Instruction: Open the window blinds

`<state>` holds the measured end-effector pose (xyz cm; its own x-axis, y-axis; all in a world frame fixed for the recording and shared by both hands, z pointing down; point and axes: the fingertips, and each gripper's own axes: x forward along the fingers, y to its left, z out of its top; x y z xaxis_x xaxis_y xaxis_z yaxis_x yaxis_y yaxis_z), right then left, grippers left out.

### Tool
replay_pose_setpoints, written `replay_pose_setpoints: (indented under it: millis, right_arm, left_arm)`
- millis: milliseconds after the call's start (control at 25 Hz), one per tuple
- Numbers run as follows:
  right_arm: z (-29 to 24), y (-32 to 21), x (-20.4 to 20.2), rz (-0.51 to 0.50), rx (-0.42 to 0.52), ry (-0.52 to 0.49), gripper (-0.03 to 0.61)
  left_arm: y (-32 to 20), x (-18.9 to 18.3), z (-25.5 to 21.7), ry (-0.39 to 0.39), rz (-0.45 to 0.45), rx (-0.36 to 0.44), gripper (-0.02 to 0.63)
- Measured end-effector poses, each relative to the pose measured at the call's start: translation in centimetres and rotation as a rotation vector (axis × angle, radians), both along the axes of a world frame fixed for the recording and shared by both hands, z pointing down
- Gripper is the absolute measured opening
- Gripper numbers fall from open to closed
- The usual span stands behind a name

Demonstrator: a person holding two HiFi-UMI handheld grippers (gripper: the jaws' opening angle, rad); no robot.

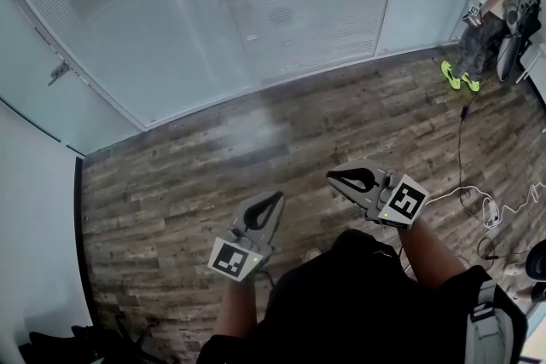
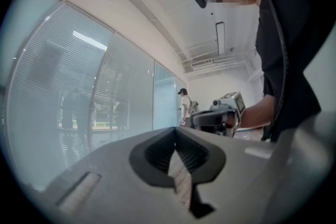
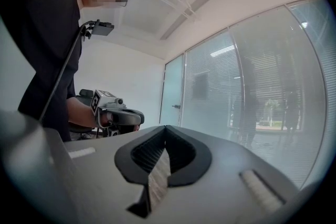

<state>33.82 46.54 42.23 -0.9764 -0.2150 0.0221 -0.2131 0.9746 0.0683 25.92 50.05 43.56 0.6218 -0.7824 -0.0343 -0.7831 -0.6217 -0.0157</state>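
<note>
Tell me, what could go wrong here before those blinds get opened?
1. Loose cables lie on the wooden floor to the person's right, where a foot might catch on them.
2. The blinds seem to sit behind a glass pane and no cord shows. The left tool and the right tool, both shut and empty, may find nothing to grip.

The window blinds (image 1: 213, 21) are running across the far side of the floor (image 1: 256, 141), ahead of the operator. The left gripper (image 1: 273, 200) and the right gripper (image 1: 339, 177) are hovering side by side over the floor, well apart from the blinds (the right one slightly farther forward). A second person (image 1: 499, 4) is standing at the far right, near the blinds' right end. Cables (image 1: 465, 196) are lying on the floor to the right of the right gripper. A door handle (image 1: 58, 71) is sitting at the far left.
</note>
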Motion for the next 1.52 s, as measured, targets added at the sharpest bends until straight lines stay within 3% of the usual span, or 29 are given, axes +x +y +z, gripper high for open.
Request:
replay_pose_setpoints:
  millis: [480,1000,1520]
  right_arm:
    - [0.4,-4.0,-1.8,-0.015,-0.016,-0.042,0.006]
    - [-0.3,-11.4,-5.5,-0.180,0.026,-0.014,0.006]
    - [0.0,-20.1,-6.0,-0.279,0.021,-0.022,0.006]
  left_arm:
    - [-2.3,-3.2,0.4,-0.016,-0.086,-0.025,0.004]
    - [-8.9,-6.9,-0.1,-0.024,-0.239,-0.010,0.005]
    - [-16.7,-8.4,-0.2,-0.043,-0.360,-0.015,0.005]
